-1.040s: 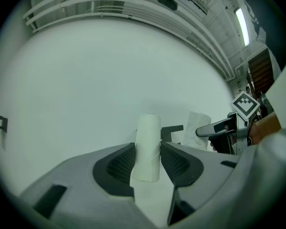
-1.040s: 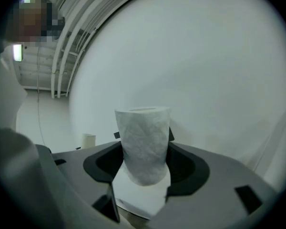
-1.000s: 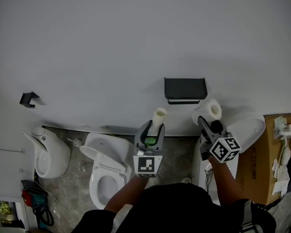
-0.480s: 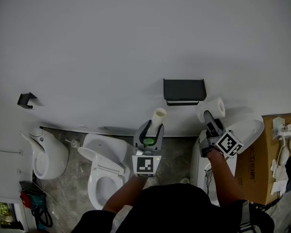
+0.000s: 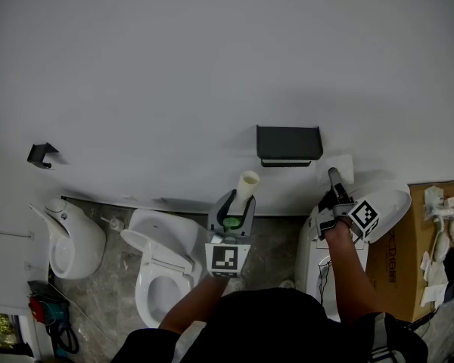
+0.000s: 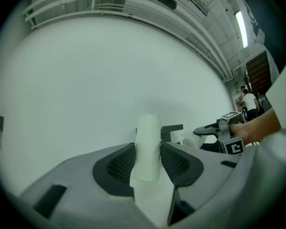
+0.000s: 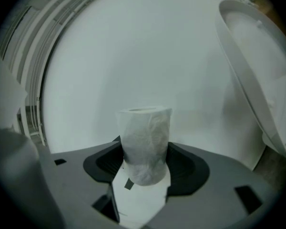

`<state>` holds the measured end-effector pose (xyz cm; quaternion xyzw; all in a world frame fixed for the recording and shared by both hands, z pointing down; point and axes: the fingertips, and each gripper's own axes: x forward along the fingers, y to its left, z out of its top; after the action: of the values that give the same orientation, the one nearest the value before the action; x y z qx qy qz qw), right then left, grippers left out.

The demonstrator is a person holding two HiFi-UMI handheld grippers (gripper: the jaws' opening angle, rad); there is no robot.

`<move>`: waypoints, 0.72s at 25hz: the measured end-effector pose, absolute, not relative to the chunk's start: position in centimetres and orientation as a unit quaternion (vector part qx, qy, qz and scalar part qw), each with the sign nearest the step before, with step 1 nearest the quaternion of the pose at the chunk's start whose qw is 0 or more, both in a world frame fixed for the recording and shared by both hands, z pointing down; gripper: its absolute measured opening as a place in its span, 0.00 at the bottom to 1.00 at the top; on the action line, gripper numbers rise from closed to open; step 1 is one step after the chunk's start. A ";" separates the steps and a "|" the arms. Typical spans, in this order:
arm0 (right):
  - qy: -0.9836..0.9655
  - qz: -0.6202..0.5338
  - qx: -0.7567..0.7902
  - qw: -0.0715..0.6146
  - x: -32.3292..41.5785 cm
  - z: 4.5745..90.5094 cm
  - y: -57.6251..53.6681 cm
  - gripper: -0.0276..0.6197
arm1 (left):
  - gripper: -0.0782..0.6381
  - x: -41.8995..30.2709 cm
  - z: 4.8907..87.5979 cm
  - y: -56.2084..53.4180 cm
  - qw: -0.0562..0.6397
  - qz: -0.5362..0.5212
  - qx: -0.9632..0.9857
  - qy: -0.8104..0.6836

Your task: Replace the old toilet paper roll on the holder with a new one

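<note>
White roll (image 5: 340, 168) (in right gripper (image 7: 144, 152)) blends into the wall (image 5: 212, 89).

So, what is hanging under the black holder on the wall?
No roll hangs there: under the holder only its dark bar shows against the white wall. The space behind its front cover is hidden.

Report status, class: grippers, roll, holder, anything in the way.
Left gripper shut on empty tube. Right gripper shut on new roll, near holder. Holder empty; nothing in the way.
</note>
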<state>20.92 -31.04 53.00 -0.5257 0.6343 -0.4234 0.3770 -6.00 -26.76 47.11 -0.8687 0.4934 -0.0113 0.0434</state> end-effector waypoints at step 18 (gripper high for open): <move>0.563 -0.509 -0.439 0.481 18.4 53.9 -33.8 0.46 | 0.34 -7.4 47.0 -26.7 0.049 -0.010 -0.860 0.507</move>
<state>18.39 -33.79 53.87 -0.4388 0.5633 -0.5086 0.4811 -7.43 -26.72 46.98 -0.8603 0.5074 -0.0097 0.0492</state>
